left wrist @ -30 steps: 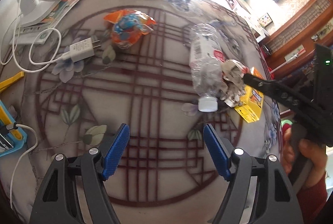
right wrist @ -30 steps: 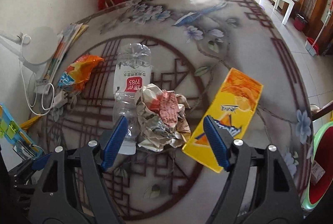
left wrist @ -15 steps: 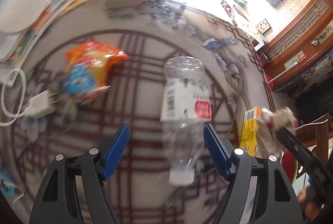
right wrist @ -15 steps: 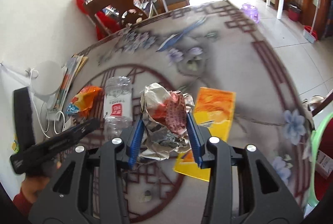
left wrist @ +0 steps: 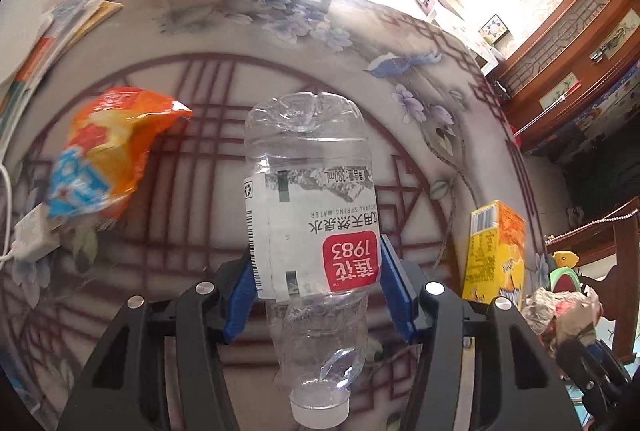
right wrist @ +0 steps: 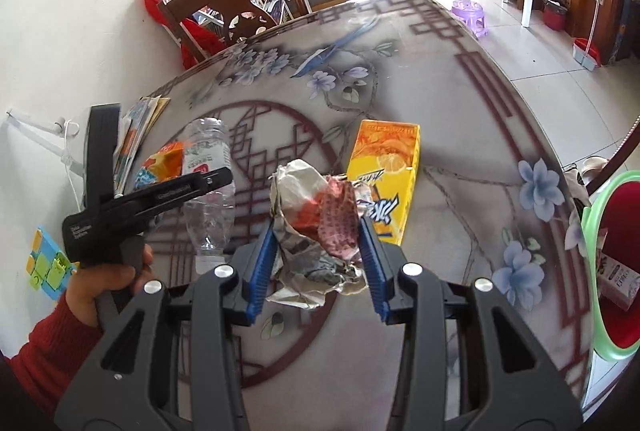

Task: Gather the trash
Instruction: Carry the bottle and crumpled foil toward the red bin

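Mid-cleanup at the patterned table (right wrist: 460, 119), L to R. At 9 o'clock in my left wrist view, an orange snack wrapper (left wrist: 106, 147) lies loose on the top, a white charger (left wrist: 34, 235) just below it. Dead centre, my left gripper (left wrist: 316, 283) is clamped on the empty water bottle (left wrist: 310, 215), blue pads pressing the label from both sides, cap toward me. At 3 o'clock a yellow juice carton (left wrist: 494, 251) waits on the table, untouched.

Right wrist view: my right gripper (right wrist: 318, 255) pinches the crumpled paper wad (right wrist: 318, 227), the carton just behind it at 12. At 3 o'clock, off the table edge, a green-rimmed bin (right wrist: 592, 231) w/ red liner.

Step, as I judge it: both loads gripped, approx. half the trash collected. Next: swing right to the bin & let go over it, then back for wrapper & carton.
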The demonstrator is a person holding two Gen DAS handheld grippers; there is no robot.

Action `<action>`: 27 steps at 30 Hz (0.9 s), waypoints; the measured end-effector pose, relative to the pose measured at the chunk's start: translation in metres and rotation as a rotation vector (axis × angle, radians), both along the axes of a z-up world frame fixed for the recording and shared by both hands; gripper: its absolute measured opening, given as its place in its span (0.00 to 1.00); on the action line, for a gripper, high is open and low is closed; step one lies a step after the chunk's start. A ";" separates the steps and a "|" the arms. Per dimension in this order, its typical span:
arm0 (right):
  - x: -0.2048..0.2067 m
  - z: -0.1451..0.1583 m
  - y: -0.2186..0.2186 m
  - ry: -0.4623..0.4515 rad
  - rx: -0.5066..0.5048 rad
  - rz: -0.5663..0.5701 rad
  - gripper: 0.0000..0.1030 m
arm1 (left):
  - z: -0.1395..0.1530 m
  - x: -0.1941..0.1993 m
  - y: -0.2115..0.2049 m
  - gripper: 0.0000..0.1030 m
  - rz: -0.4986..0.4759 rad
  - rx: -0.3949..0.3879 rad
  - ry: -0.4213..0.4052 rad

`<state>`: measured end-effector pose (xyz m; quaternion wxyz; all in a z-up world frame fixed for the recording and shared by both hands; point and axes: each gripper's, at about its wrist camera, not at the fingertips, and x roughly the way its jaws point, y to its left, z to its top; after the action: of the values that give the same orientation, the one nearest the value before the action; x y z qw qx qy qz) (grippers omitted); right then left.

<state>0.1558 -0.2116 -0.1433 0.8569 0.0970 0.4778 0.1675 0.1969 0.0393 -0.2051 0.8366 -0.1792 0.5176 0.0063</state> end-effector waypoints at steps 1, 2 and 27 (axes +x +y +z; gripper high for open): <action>-0.004 0.002 0.001 -0.003 0.000 0.003 0.39 | 0.006 -0.010 0.003 0.51 0.004 0.004 -0.008; -0.008 0.004 0.003 -0.008 -0.002 0.006 0.39 | 0.010 -0.019 0.006 0.51 0.009 0.005 -0.010; -0.120 0.048 -0.044 -0.120 0.001 -0.167 0.40 | 0.082 -0.131 -0.062 0.51 -0.169 -0.026 -0.125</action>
<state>0.0359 -0.2560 -0.0957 0.8949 0.1268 0.4156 0.1014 0.0662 -0.0228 -0.1227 0.8624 -0.1457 0.4778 -0.0823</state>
